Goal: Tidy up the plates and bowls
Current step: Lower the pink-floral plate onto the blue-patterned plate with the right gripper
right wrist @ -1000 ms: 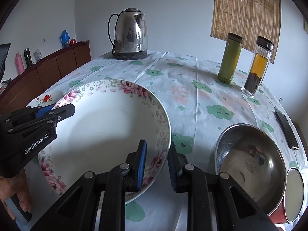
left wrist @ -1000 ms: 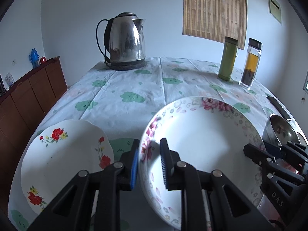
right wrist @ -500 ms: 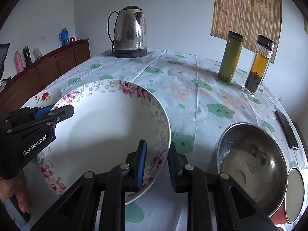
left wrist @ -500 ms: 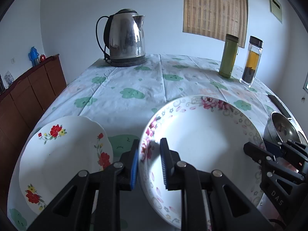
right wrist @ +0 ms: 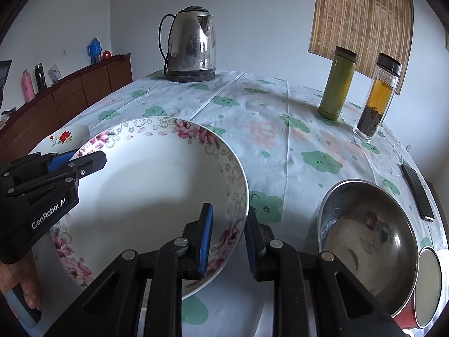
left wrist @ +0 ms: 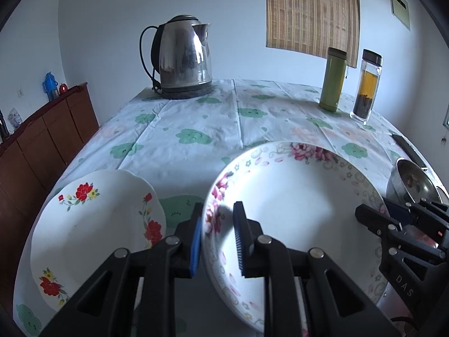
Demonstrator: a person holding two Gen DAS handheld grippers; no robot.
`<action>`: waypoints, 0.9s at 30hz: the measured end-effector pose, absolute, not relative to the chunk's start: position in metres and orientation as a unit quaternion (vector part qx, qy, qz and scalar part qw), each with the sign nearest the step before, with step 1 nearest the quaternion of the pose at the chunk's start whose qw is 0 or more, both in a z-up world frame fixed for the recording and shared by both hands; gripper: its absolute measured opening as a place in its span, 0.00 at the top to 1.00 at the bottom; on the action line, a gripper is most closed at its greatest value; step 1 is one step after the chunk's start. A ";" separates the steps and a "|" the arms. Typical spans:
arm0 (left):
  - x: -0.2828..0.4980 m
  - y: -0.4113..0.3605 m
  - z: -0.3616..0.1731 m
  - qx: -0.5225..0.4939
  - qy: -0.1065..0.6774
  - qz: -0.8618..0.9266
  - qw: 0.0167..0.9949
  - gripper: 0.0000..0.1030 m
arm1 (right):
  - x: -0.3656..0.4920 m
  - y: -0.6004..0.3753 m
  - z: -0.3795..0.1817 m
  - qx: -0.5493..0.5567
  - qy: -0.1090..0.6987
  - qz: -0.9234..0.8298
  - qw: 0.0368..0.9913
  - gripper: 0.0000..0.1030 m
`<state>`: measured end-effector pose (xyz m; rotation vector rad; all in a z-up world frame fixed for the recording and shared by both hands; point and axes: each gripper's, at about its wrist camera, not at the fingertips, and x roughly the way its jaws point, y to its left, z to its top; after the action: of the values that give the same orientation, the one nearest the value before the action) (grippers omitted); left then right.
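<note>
Big floral bowl (right wrist: pixel 146 196) held off the counter (right wrist: pixel 280 129) at both sides: left tongs (left wrist: pixel 217 237) clenched on its left rim, right tongs (right wrist: pixel 228 237) clenched on its right rim. Red-flowered plate (left wrist: pixel 95 230) lying just left of it. Steel bowl (right wrist: pixel 367 247) close on the right. Kettle (right wrist: pixel 193 47), green flask (right wrist: pixel 338 84) and tea bottle (right wrist: pixel 377 98) farther back.

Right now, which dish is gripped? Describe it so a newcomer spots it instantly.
On the cloud-print tablecloth, look at the near edge, between the flat red-flowered plate and the steel bowl. It is the deep white bowl, with the left gripper and right gripper pinching opposite rims. Only it has pink blossoms and grey scrollwork.
</note>
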<state>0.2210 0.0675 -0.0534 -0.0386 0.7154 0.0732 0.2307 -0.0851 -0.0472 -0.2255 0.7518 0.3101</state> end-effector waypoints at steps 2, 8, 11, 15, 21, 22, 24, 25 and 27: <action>0.220 0.068 -0.054 -0.016 0.349 0.036 0.936 0.83 | 0.230 -0.085 -0.048 -0.112 0.365 0.151 0.912 0.77; 0.218 0.066 -0.054 -0.004 0.346 0.040 0.937 0.83 | 0.230 -0.084 -0.048 -0.114 0.364 0.151 0.912 0.77; 0.218 0.065 -0.054 -0.004 0.346 0.041 0.937 0.83 | 0.230 -0.084 -0.048 -0.113 0.365 0.151 0.912 0.77; 0.218 0.065 -0.054 -0.003 0.347 0.041 0.937 0.83 | 0.230 -0.084 -0.048 -0.114 0.365 0.151 0.912 0.77; 0.218 0.055 -0.054 0.030 0.349 0.052 0.935 0.83 | 0.229 -0.081 -0.050 -0.130 0.362 0.144 0.912 0.77; 0.218 0.055 -0.055 0.032 0.350 0.053 0.935 0.83 | 0.228 -0.080 -0.051 -0.133 0.359 0.142 0.913 0.77; 0.218 0.058 -0.054 0.026 0.350 0.049 0.935 0.83 | 0.229 -0.082 -0.049 -0.126 0.362 0.145 0.912 0.77; 0.219 0.058 -0.054 0.024 0.350 0.048 0.935 0.83 | 0.229 -0.082 -0.049 -0.127 0.362 0.144 0.912 0.77; 0.219 0.059 -0.054 0.025 0.350 0.048 0.935 0.83 | 0.228 -0.081 -0.049 -0.129 0.360 0.143 0.913 0.77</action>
<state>0.2193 0.0591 -0.0542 0.0512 0.7151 0.0986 0.2277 -0.0811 -0.0485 -0.2664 0.7418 0.2936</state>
